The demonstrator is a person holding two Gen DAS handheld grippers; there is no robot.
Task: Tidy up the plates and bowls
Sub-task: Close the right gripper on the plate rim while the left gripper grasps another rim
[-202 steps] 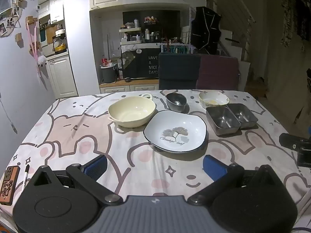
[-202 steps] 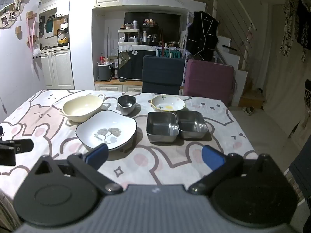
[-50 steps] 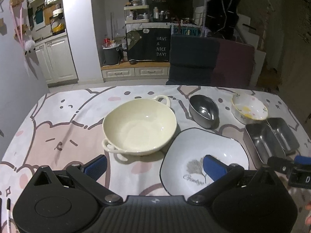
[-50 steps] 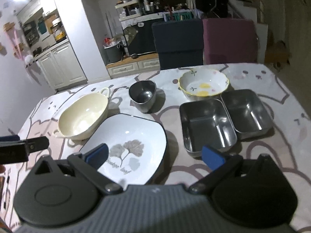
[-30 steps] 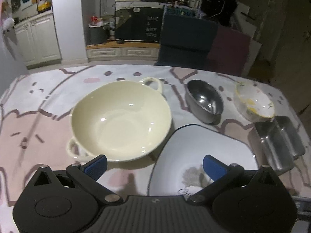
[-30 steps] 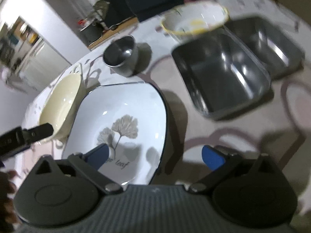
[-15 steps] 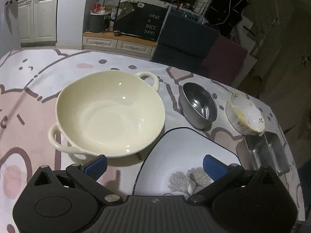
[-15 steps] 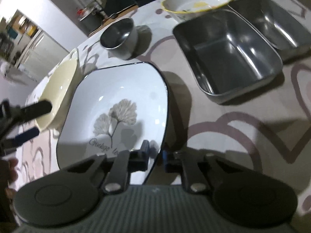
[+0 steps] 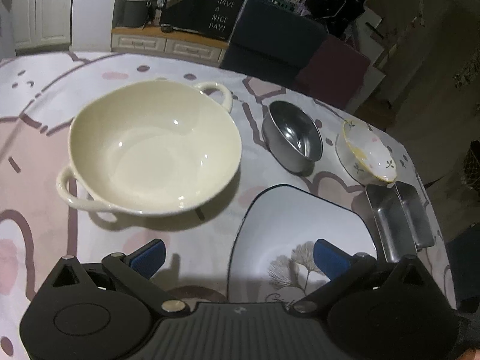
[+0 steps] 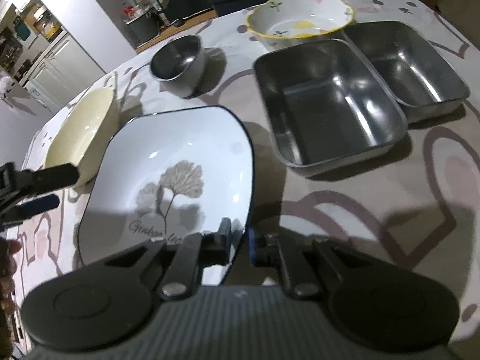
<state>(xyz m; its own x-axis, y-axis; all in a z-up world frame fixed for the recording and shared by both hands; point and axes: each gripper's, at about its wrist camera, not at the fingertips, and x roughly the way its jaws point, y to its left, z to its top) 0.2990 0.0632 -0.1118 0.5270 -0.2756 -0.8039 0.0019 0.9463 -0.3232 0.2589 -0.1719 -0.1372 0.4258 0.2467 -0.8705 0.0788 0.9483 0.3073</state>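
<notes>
The right gripper has just closed its jaws on the near right rim of the white ginkgo plate, which sits on the table between the cream bowl and the steel trays. Glazed, stiff and breakable, the plate looks slippery; the rim is the natural hold. The left gripper hangs wide open, holding nothing. Only the right wrist view shows the pinch, apparently firm.

right hand-held gripper newly clamped on white plate rim
</notes>
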